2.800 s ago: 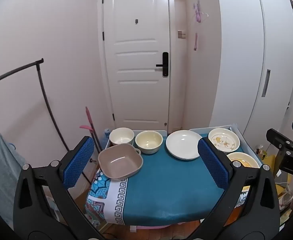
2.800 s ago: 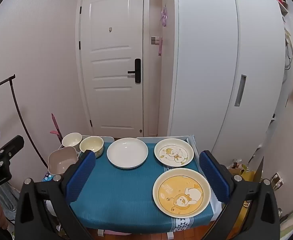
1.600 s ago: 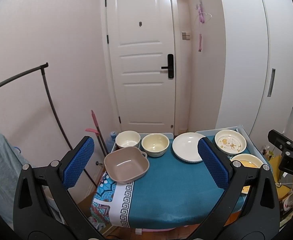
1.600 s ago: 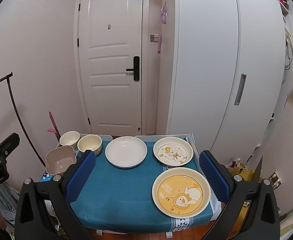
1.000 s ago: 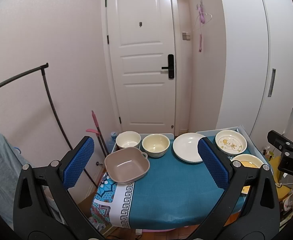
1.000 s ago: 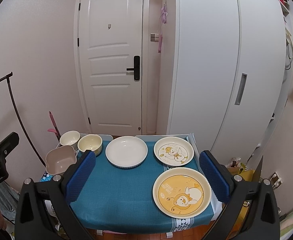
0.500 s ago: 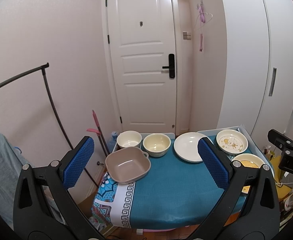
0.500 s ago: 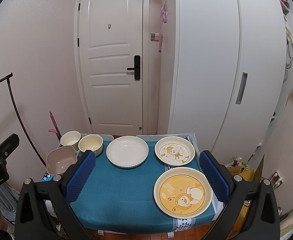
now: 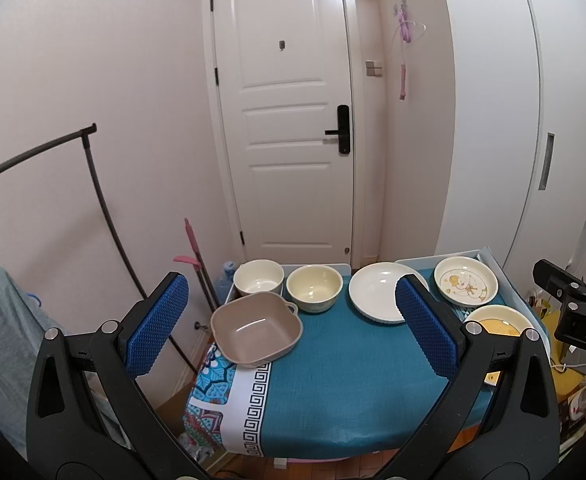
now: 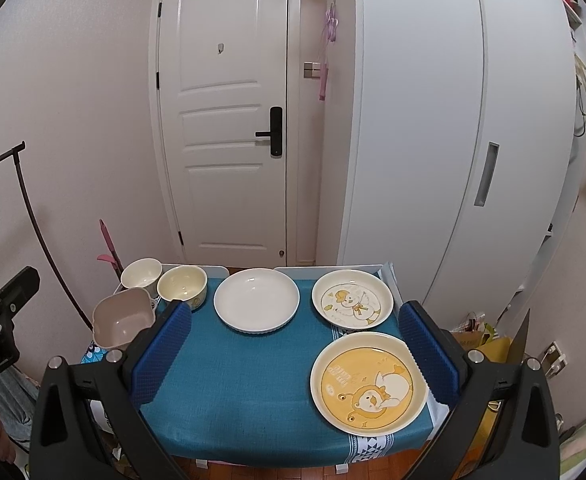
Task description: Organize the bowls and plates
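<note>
Both tongs, left (image 9: 293, 316) and right (image 10: 293, 354), gape empty. Tan square bowl (image 9: 256, 323) ahead-left seems to overhang counter (image 9: 345, 364) edge; a nudge tips it.

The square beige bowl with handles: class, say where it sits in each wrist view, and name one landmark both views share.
Left wrist view: square beige bowl lies left of centre, at the table's near left edge.
Right wrist view: it lies far left, beside the blue pad.
Shared landmark: the plain white plate.
</note>
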A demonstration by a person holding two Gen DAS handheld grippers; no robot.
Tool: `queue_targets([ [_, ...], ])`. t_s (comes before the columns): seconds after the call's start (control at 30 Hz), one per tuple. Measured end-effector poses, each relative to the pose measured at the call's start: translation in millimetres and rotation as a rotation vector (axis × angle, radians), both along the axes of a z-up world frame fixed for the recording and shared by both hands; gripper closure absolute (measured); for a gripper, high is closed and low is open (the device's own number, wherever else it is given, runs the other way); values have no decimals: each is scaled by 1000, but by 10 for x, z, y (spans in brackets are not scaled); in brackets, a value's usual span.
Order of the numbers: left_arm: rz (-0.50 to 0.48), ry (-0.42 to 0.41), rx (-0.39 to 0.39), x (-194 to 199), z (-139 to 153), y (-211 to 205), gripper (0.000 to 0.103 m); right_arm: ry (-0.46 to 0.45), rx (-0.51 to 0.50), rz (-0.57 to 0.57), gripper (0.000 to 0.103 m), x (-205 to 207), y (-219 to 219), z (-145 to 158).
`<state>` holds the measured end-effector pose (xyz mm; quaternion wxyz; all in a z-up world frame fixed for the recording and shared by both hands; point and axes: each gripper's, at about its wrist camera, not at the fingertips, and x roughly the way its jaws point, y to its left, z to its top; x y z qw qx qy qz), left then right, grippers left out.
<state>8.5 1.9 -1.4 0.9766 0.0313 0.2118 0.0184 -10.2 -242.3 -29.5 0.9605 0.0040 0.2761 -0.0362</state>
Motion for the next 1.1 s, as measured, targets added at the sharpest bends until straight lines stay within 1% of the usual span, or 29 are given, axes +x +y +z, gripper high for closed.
queue_targets([
  [0.47, -13, 10, 3, 76, -32, -24, 0, 10, 6, -2, 0, 33, -2, -28],
  [0.57, -37, 20, 10, 154, -48, -69, 0, 20, 25, 2, 0, 48, -50, -44],
  [0.7, -92, 42, 24, 337, -111, -207, 0, 35, 49, -32, 0, 40, -227, -113],
  [0.83, -152, 117, 14, 581, -291, -475, 0, 92, 55, -79, 0, 42, -553, -315],
  [0.9, -205, 164, 4, 686, -436, -681, 0, 132, 61, -99, 0, 48, -775, -467],
  [0.97, -257, 229, 0, 816, -635, -912, 0, 173, 82, -109, 0, 68, -1044, -649],
  [1.03, -290, 291, -1, 934, -851, -1134, 0, 203, 110, -101, 0, 93, -1297, -816],
  [1.1, -316, 365, -4, 1063, -1123, -1371, 0, 231, 138, -82, 3, 139, -1562, -1008],
])
